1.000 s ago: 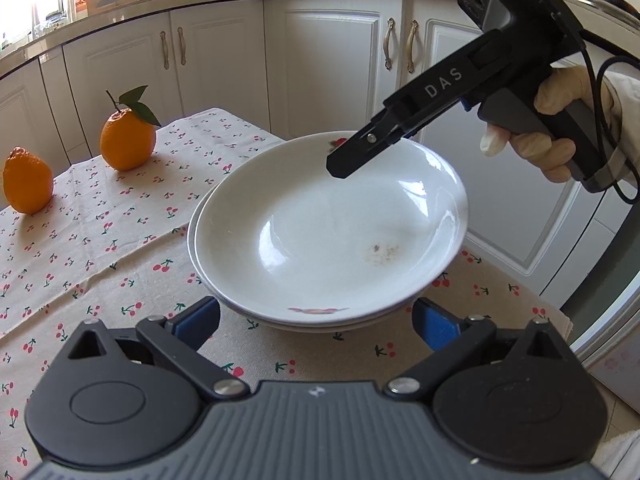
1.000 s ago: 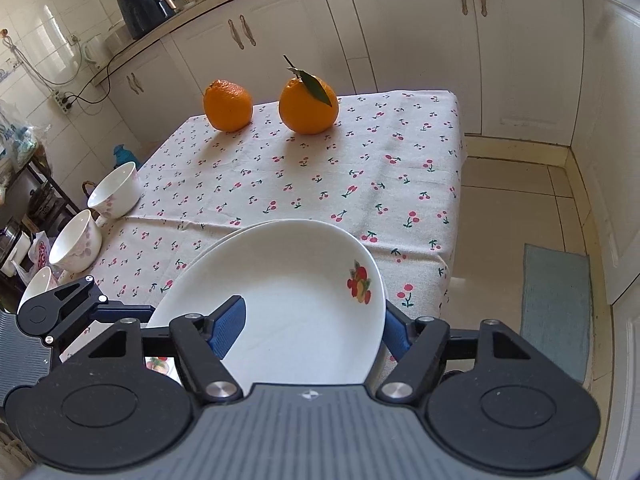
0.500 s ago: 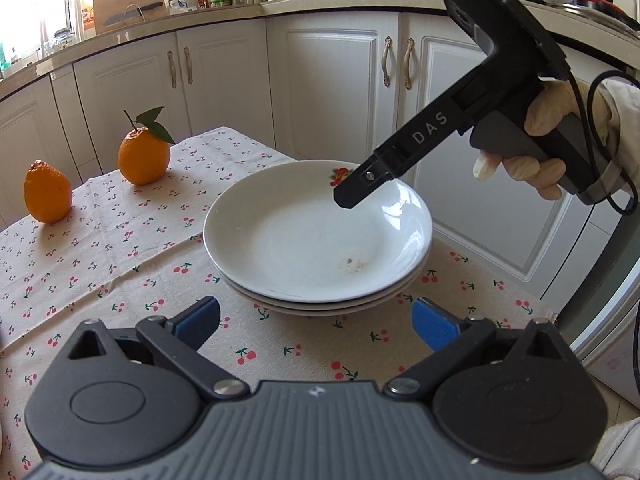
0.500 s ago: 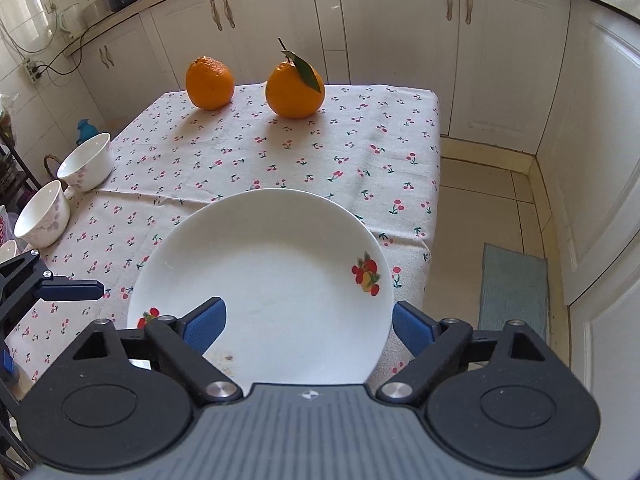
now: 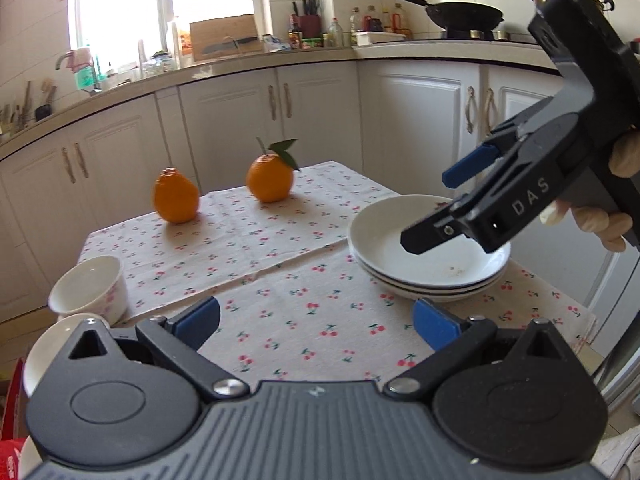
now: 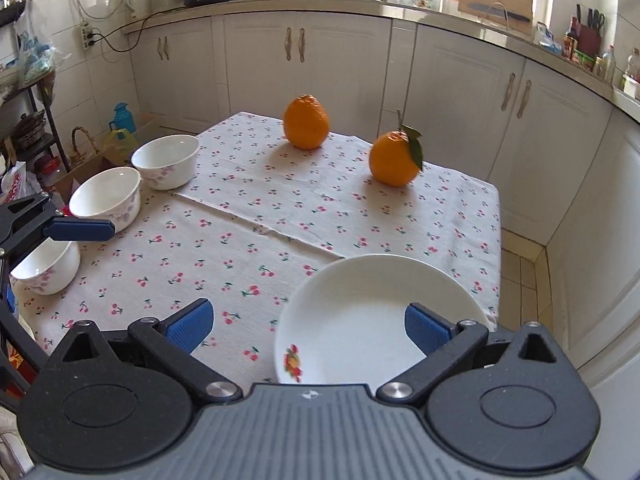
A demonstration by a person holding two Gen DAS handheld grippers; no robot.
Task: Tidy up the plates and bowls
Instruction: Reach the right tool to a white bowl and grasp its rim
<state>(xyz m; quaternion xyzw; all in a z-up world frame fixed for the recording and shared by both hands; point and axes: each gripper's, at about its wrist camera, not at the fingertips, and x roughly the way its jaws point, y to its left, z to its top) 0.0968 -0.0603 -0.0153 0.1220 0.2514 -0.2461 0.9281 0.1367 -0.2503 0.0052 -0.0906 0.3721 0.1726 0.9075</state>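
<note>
A stack of white plates (image 5: 430,264) rests on the cherry-print tablecloth at the table's right corner; it also shows in the right wrist view (image 6: 360,320). Three white bowls (image 6: 166,160) (image 6: 106,198) (image 6: 48,266) line the table's left edge; one bowl (image 5: 90,290) shows in the left wrist view. My left gripper (image 5: 316,320) is open and empty, above the cloth, left of and pulled back from the plates. My right gripper (image 6: 306,324) is open and empty above the stack; it also shows in the left wrist view (image 5: 444,208).
Two oranges (image 6: 306,122) (image 6: 394,158) sit at the far side of the table (image 6: 256,208). White cabinets (image 6: 452,92) surround the table. Tiled floor (image 6: 524,276) lies past the right edge. A red packet (image 5: 12,412) lies low left.
Both grippers have pulled back and up from the plate stack. The left gripper swung left, so the bowls came into view. The plates stayed in place.
</note>
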